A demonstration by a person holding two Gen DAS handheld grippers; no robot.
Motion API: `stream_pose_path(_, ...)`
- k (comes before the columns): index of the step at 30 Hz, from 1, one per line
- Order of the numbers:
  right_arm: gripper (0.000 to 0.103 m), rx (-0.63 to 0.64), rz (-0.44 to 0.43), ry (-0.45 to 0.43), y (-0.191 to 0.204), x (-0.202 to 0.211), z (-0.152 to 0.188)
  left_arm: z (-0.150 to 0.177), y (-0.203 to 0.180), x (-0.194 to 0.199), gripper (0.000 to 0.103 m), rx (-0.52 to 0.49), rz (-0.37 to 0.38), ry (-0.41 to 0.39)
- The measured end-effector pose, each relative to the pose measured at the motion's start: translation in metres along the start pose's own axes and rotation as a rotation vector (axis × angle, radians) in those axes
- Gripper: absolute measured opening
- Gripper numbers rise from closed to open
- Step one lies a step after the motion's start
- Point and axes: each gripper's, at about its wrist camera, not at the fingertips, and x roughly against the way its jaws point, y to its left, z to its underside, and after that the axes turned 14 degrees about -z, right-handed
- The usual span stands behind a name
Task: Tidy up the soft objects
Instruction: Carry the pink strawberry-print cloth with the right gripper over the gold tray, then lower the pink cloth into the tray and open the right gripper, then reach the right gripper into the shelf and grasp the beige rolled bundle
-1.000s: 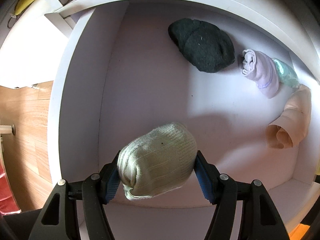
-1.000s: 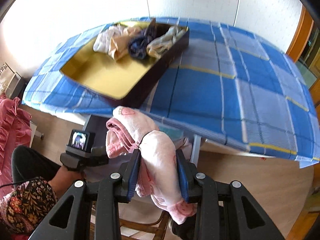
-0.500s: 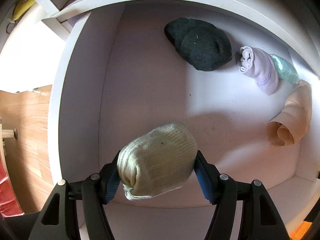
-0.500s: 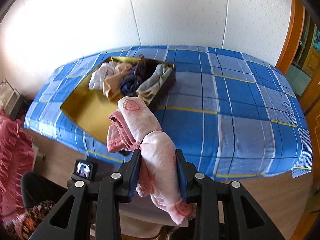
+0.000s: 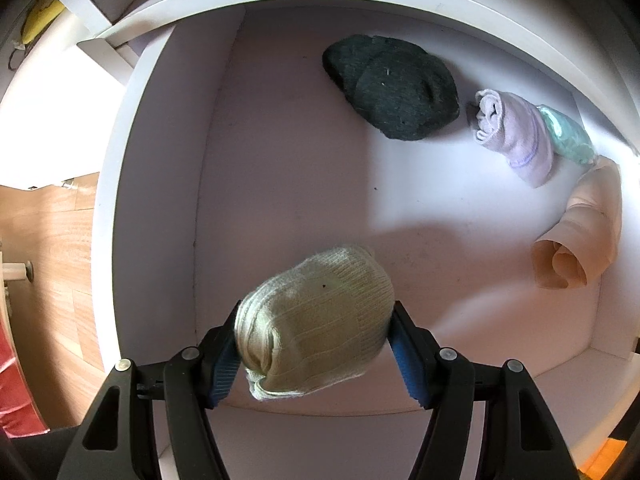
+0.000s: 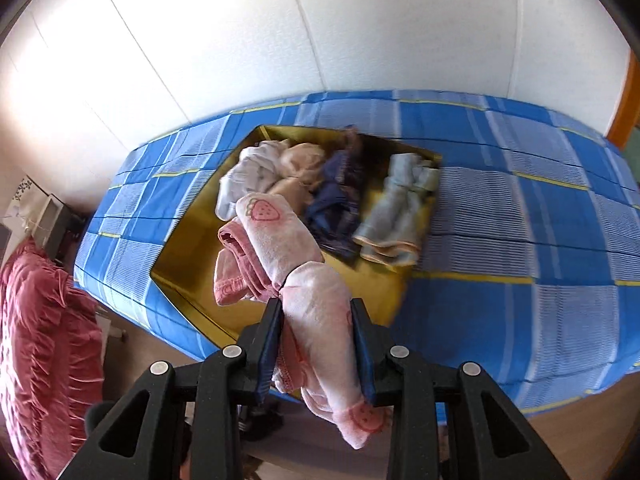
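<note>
My left gripper (image 5: 314, 350) is shut on a rolled pale green sock (image 5: 316, 320) and holds it over the front of a white drawer (image 5: 280, 140). In the drawer lie a dark green sock bundle (image 5: 394, 86), a lilac roll (image 5: 512, 136), a mint roll (image 5: 568, 136) and a peach roll (image 5: 580, 236). My right gripper (image 6: 318, 344) is shut on a pink strawberry-print cloth (image 6: 304, 280) and holds it above the near edge of a yellow-lined box (image 6: 188, 264) of several soft clothes on the blue checked bed (image 6: 520, 260).
The drawer's left wall (image 5: 116, 200) stands beside wooden floor (image 5: 44, 248). A red quilt (image 6: 44, 360) lies left of the bed. White wall panels (image 6: 280, 40) rise behind the bed.
The right gripper has risen and moved toward the bed with the pink cloth; the box now sits lower and closer in view. The left gripper has shifted slightly over the drawer, still holding the sock.
</note>
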Motion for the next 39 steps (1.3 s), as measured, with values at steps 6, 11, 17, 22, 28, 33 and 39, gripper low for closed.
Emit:
stream_pose_path(6,0.033,-0.064,-0.040,0.056,0.016,-0.054,-0.016,0.002,-0.001,-0.001,0.068,-0.003,0.001,0.000)
stream_pose_path(11,0.033,-0.094,-0.047,0.071,0.023,-0.091,-0.028,0.002,0.002,-0.002,0.068,0.003,0.010,0.005)
stream_pose_path(17,0.037,-0.035,-0.033,0.073,0.031,-0.125,-0.042,0.001,0.005,-0.004,0.068,0.004,0.018,0.007)
stream_pose_path(22,0.045,0.028,0.027,0.106,0.029,-0.134,-0.045,0.000,0.006,-0.005,0.068,0.008,0.025,0.007)
stream_pose_path(28,0.045,0.038,-0.053,0.016,0.021,-0.095,-0.037,0.002,0.002,-0.003,0.068,-0.003,0.014,-0.001)
stream_pose_path(33,0.045,0.085,-0.103,-0.034,0.018,-0.054,-0.010,0.004,-0.002,0.000,0.068,-0.004,0.009,-0.004)
stream_pose_path(39,0.045,0.188,-0.140,-0.075,0.019,-0.011,0.054,0.005,-0.003,0.001,0.068,-0.005,0.011,-0.008)
